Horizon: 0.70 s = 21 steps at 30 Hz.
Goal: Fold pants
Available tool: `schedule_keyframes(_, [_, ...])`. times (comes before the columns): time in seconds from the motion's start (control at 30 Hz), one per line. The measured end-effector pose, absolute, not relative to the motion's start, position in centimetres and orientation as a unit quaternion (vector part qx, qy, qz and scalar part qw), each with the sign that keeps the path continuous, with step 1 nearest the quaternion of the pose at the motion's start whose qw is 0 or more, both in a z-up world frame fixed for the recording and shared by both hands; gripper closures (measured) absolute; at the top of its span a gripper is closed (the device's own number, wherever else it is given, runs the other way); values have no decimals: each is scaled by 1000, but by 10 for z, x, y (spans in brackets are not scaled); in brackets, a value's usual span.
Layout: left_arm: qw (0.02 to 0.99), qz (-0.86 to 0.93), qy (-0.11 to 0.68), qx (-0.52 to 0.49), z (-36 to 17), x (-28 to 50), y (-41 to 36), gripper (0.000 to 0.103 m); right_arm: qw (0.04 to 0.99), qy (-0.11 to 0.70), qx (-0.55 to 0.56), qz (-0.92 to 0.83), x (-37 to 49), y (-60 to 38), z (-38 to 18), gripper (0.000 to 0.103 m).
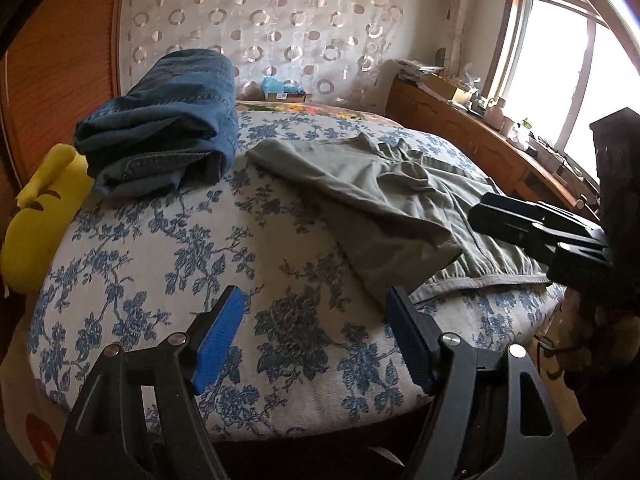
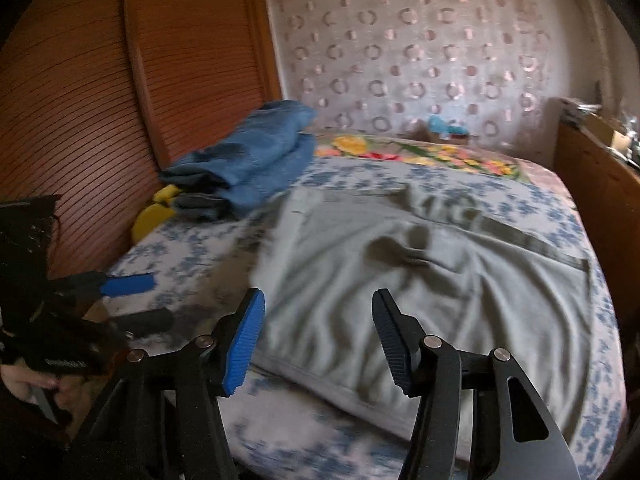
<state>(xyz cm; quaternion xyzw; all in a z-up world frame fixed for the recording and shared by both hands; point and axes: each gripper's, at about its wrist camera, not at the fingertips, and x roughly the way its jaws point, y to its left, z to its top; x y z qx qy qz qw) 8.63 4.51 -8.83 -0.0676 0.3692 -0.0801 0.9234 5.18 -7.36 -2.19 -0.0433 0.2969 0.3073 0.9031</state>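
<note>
Motion blur softens the right wrist view, smearing the near hem of the grey-green pants (image 2: 420, 280) and the floral bedspread (image 2: 192, 256). A yellow soft toy (image 2: 154, 214) lies mostly hidden under folded jeans (image 2: 256, 160). In the left wrist view, window (image 1: 560, 76) glare washes out the outdoors, and clutter on the wooden ledge (image 1: 472, 120) is too small to identify.

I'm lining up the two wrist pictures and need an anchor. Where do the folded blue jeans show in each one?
Left wrist view: the folded blue jeans lie upper left, at the bed's far left edge, above the yellow cushion.
Right wrist view: the jeans sit left of centre, by the wooden slatted door.
Shared landmark: the grey-green pants, to the right of the jeans in both.
</note>
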Motion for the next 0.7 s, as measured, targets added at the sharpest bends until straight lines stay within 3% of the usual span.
schedule_keyframes(0.2, [923,-79,369,-72,-89,85,48,29,893,302,-55,329,56,-58,-25,51])
schedule_keyframes(0.3, [924,-79,368,-72,-89,86,48,29,890,310,-60,328,63,-56,-33,58])
schedule_keyframes(0.4, [923,-80,368,-71,-90,86,48,29,883,327,-55,333,69,-49,-38,68])
schedule_keyframes(0.53, [922,-80,371,-70,-91,86,47,29,867,349,-46,352,76,-47,-43,94])
schedule_keyframes(0.7, [922,-83,372,-66,-91,87,42,29,867,334,-55,366,76,-54,-34,101])
